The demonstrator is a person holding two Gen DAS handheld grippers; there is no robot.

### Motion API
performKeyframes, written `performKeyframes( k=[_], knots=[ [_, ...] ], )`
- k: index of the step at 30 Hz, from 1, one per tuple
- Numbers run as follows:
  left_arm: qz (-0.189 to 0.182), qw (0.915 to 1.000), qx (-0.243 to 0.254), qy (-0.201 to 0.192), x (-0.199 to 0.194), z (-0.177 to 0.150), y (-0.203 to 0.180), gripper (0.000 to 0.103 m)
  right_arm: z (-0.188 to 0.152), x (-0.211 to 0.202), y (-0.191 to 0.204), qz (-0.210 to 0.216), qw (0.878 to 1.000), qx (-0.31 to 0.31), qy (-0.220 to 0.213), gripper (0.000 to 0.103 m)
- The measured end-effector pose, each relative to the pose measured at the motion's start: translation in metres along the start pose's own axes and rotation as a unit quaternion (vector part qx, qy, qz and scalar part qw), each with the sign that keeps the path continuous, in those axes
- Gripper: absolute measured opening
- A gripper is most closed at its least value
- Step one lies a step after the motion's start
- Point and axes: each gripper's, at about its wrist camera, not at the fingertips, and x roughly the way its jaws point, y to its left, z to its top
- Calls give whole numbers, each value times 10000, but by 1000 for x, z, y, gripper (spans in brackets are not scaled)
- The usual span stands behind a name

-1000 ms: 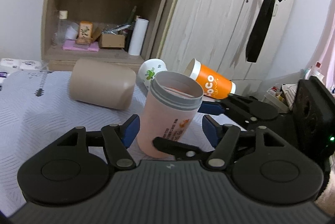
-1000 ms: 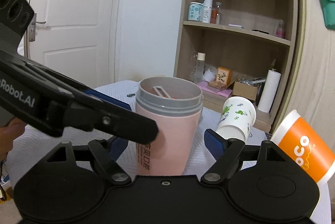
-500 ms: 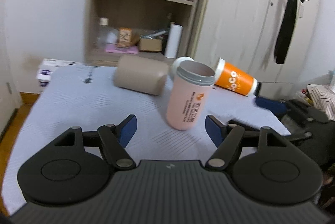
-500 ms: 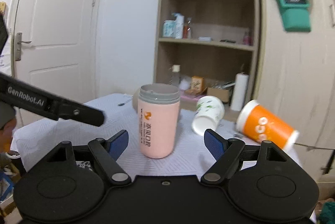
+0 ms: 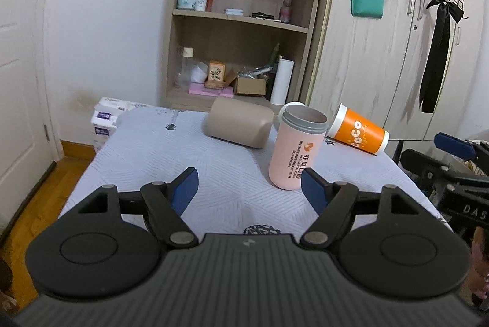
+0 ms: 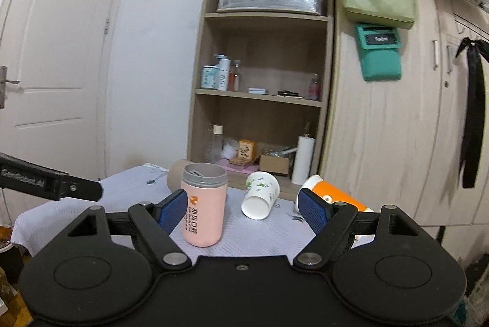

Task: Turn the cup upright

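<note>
Pink, matte plastic with a grey screw collar: pink cup (image 5: 295, 156), upright on the desk (image 5: 183, 149), mouth up, base flat on the white quilted cover. Stands free, touched by nothing.

A second ago, flanked close by both claws; half a second ago, already let go. Now backed off on both sides. Left claw (image 5: 249, 186) spread wide and empty, blue pads well short of the cup. Right claw (image 6: 243, 207) likewise wide, gripping nothing, cup seen past its left pad. Reads as release and retreat, so the flip of this cup looks finished, with no wobble or lean visible.

Smooth, nearly straight-walled, slightly tapered to a rounded base; printed lettering down one side. Probably rigid and light, easy to knock over on the soft cover.

Still lying on their sides behind it: orange cup (image 5: 357, 134), glossy paper with white rims; white floral cup (image 6: 259, 198), thin paper, its base toward the right wrist camera; tan cylinder (image 5: 240, 122), dull and rounded. Possibly next in line if more than one cup is meant; cannot tell from the task wording.
</note>
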Motion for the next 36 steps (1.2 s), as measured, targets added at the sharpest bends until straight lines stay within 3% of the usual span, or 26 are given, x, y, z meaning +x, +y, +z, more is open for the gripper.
performKeyframes(
  k=[12, 16, 20, 36],
  knots=[
    [69, 9997, 190, -106, -13, -3, -14, 81, 1, -7, -6, -347, 9991, 132, 219, 85],
    [90, 9997, 161, -165, -12, -3, -14, 93, 1, -4, -11, -625, 9965, 391, 386, 103],
    [106, 9997, 100, -199, -12, -3, -10, 98, -1, 2, -18, -785, 9940, 572, 505, 103],
    [247, 9995, 139, -104, -11, -3, -7, 103, -1, -2, -7, -912, 9939, 314, 536, 103]
  ],
)
